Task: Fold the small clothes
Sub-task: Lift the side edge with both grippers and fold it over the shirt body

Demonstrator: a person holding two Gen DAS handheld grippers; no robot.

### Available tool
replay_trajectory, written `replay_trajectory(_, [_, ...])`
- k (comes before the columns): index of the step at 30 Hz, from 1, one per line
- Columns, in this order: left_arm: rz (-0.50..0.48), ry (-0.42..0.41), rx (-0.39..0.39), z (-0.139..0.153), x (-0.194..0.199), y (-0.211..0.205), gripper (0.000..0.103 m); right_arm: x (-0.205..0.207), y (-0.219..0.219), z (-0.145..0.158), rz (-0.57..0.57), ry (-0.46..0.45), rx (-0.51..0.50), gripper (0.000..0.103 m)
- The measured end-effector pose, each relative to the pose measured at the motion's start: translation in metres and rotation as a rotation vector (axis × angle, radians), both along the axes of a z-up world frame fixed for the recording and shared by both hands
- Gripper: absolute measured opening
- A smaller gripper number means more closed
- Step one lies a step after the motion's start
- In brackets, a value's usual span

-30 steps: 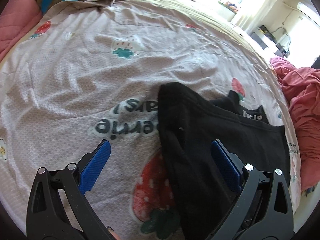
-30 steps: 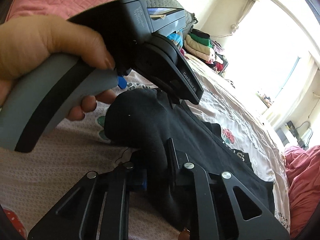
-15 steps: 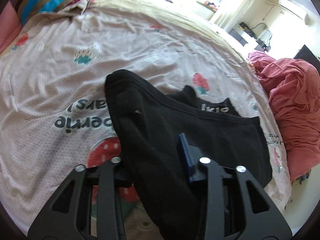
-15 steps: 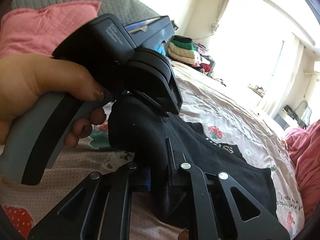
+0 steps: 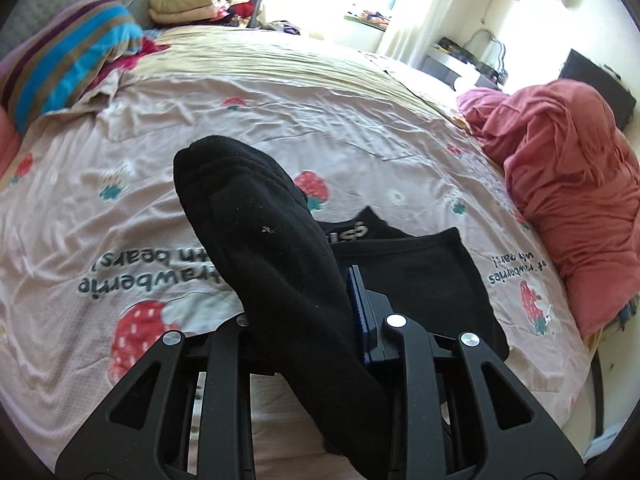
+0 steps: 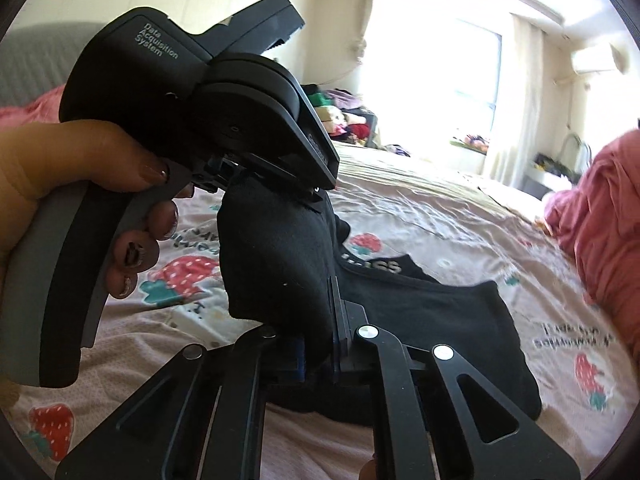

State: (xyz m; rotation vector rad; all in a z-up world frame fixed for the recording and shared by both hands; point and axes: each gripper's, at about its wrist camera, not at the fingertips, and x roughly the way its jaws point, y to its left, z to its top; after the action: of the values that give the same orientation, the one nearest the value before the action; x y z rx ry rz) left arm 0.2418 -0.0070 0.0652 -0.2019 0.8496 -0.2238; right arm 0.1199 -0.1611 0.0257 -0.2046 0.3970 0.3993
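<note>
Left wrist view: black garment point(image 5: 280, 248), looks like small black shorts or underwear with a lettered waistband point(image 5: 352, 232), one edge lifted off the bed sheet point(image 5: 320, 120), the rest point(image 5: 420, 280) lying flat on the sheet. My left gripper point(image 5: 304, 312) has the fabric bunched between its fingers point(image 5: 362, 312), blue pad pressed against the cloth, jaws closing on it. The raised fold stands up in a hump toward the middle of the bed.

Right wrist view: my right gripper point(image 6: 318, 344) is clenched tight on the same black garment point(image 6: 280, 264) at its near edge, cloth squeezed between the fingers point(image 6: 334, 332). My left hand point(image 6: 80, 176) wraps the grey handle of the left gripper point(image 6: 280, 188), which bites the top of the raised fold just above and left of my right one. Both grips sit close together on the lifted part.

Around: pink strawberry-print sheet with text, red-pink bundle of cloth point(image 5: 568, 184) at the right edge of the bed, striped blanket point(image 5: 68, 60) at far left, stack of folded clothes point(image 5: 188, 0) beyond the bed, bright window point(image 6: 448, 80) behind.
</note>
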Motion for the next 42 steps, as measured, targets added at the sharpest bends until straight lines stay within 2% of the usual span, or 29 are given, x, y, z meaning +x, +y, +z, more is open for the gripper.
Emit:
replay_trajectory(11, [-0.061, 0.004, 0.066, 0.003, 0.005, -0.063, 0.019, -0.006, -0.049, -0.002, -0.08, 0.042, 0.107, 0.007])
replay_trajectory(26, [-0.11, 0.031, 0.093, -0.011, 0.014, -0.117, 0.019, 0.002, -0.098, -0.015, -0.151, 0.113, 0.197, 0.007])
replay_trajectory(42, [-0.14, 0.094, 0.084, -0.042, 0.03, -0.15, 0.028, 0.019, -0.14, -0.039, -0.199, 0.291, 0.388, 0.007])
